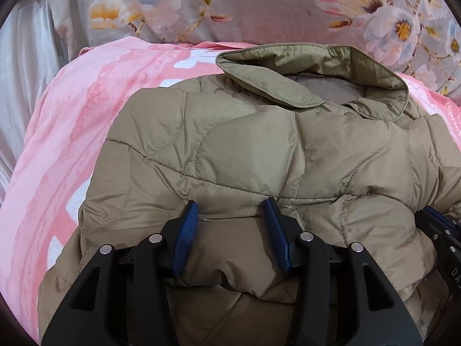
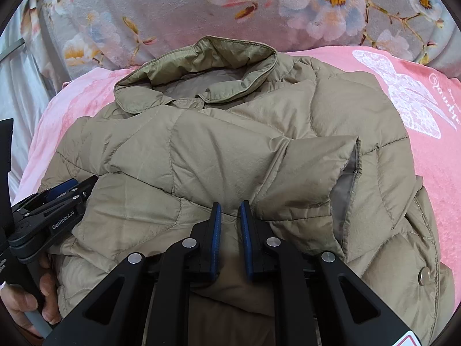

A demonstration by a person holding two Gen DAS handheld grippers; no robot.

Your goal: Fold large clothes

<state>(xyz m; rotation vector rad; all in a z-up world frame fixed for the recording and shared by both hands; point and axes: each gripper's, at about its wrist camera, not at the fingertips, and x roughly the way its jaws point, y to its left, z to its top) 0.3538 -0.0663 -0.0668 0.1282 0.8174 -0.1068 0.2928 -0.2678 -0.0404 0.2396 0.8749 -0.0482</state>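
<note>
A khaki quilted puffer jacket (image 1: 259, 144) lies on a pink blanket, collar (image 1: 288, 66) at the far end. Its near part is doubled up over the body. My left gripper (image 1: 230, 206) is shut on a thick puffy fold of that near edge, which bulges between the blue pads. In the right wrist view the same jacket (image 2: 201, 150) shows a sleeve laid across its chest, cuff (image 2: 354, 155) to the right. My right gripper (image 2: 230, 209) is shut on a thin fold of the jacket's near edge. The left gripper (image 2: 57, 196) sits at the left, the right gripper (image 1: 438, 219) at the right edge.
The pink blanket (image 1: 72, 129) with a white butterfly print (image 2: 403, 95) covers the bed. A grey floral quilt (image 1: 259, 5) is bunched up behind the collar. A person's hand (image 2: 26, 300) holds the left gripper's handle. A metal snap button (image 2: 423, 275) shows on the jacket's right side.
</note>
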